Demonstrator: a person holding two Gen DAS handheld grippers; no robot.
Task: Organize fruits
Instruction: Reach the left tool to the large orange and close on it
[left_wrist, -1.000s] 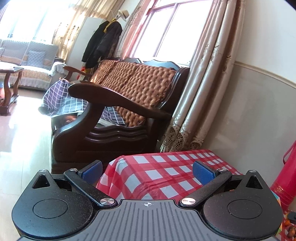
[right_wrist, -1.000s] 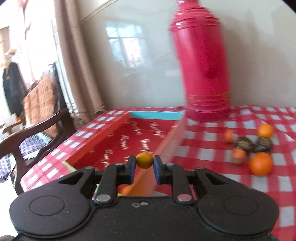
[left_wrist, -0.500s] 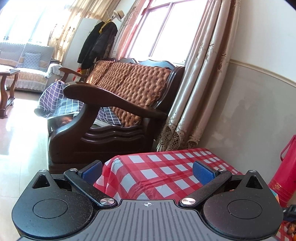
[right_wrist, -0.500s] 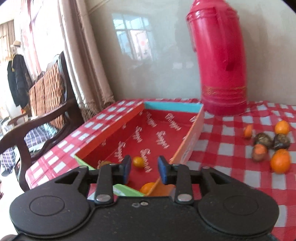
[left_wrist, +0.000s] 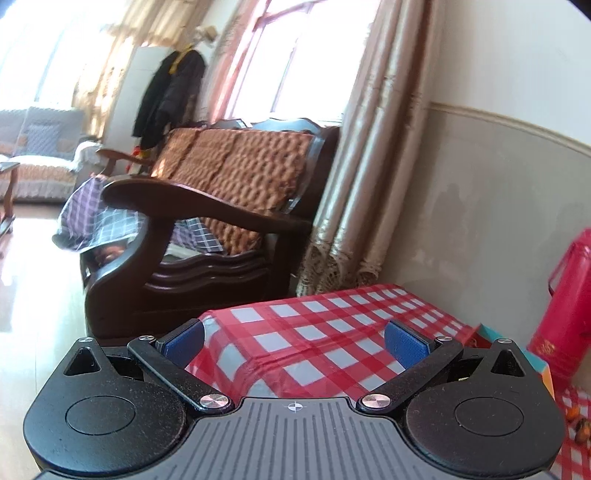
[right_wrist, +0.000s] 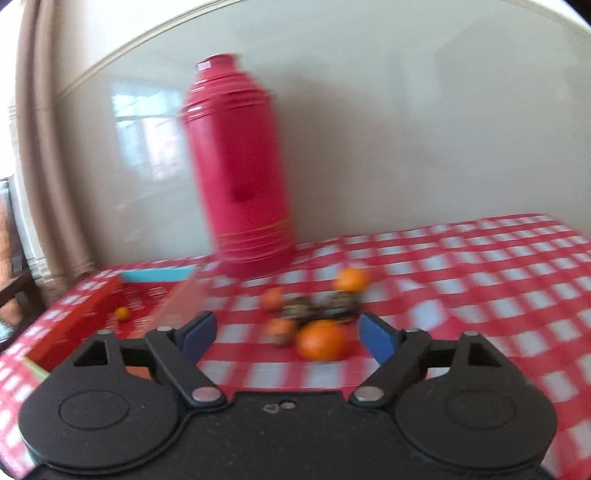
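Right gripper (right_wrist: 286, 334) hangs wide open over the blurred fruit pile (right_wrist: 314, 314), big orange (right_wrist: 320, 340) nearest, one small fruit (right_wrist: 122, 313) in the box (right_wrist: 92, 308).

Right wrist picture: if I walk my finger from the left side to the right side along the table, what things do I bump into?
Red box → small yellow fruit inside it → red thermos → big orange at the front of the fruit pile → bare checkered tablecloth.

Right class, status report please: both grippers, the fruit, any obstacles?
Left gripper open, empty. Right gripper open, facing fruit pile. Small fruit in box. Nothing between.
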